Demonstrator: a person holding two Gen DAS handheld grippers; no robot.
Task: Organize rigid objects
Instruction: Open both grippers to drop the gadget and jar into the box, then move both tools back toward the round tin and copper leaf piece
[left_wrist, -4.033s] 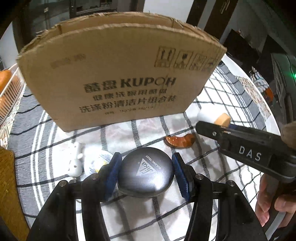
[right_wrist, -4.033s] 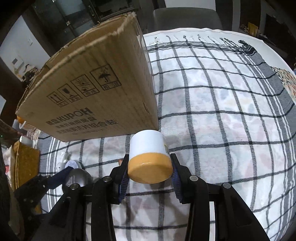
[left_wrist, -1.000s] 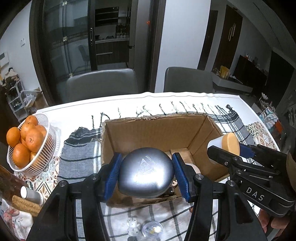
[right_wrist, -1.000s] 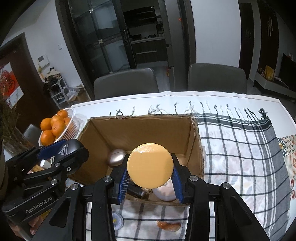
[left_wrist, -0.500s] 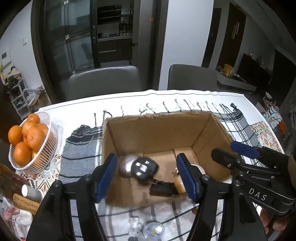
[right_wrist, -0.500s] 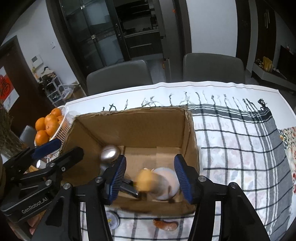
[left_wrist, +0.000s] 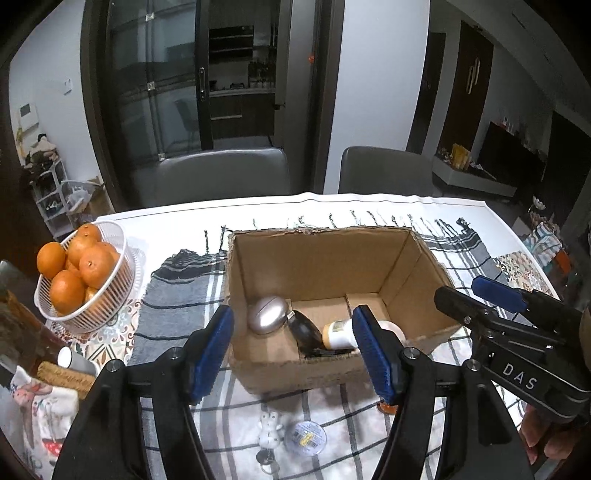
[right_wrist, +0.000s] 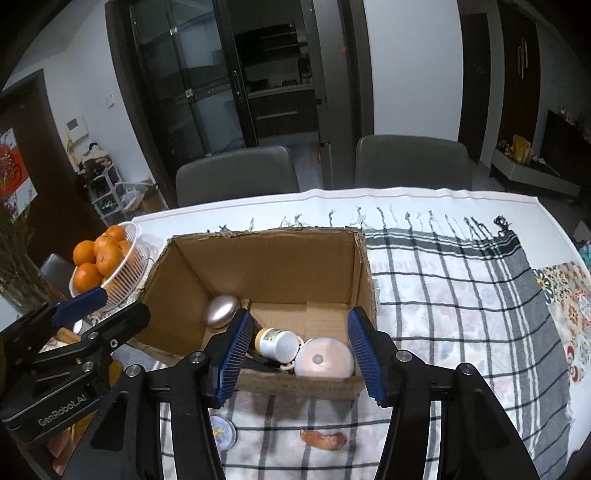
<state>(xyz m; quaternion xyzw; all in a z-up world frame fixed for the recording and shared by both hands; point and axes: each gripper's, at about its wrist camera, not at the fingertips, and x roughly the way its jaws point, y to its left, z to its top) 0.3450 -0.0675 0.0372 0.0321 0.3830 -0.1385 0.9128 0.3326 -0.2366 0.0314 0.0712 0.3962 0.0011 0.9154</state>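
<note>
Between picks: box (left_wrist: 317, 258) mid-surface (right_wrist: 461, 295), already holding silver egg (left_wrist: 267, 314), dark oval (left_wrist: 305, 329), bottle (right_wrist: 277, 344) and round puck (right_wrist: 324, 357). Both grippers above near rim, left gripper (left_wrist: 292, 350) and right gripper (right_wrist: 302, 352) spread apart, empty. Left on cloth near box: figurine (left_wrist: 270, 429), clear disc (left_wrist: 305, 434), brown piece (right_wrist: 323, 439). Next, probably: lower onto one, straddle, close.

Left hand-held gripper (left_wrist: 291, 349) agape, right hand-held gripper (right_wrist: 301, 349) likewise — both empty
</note>
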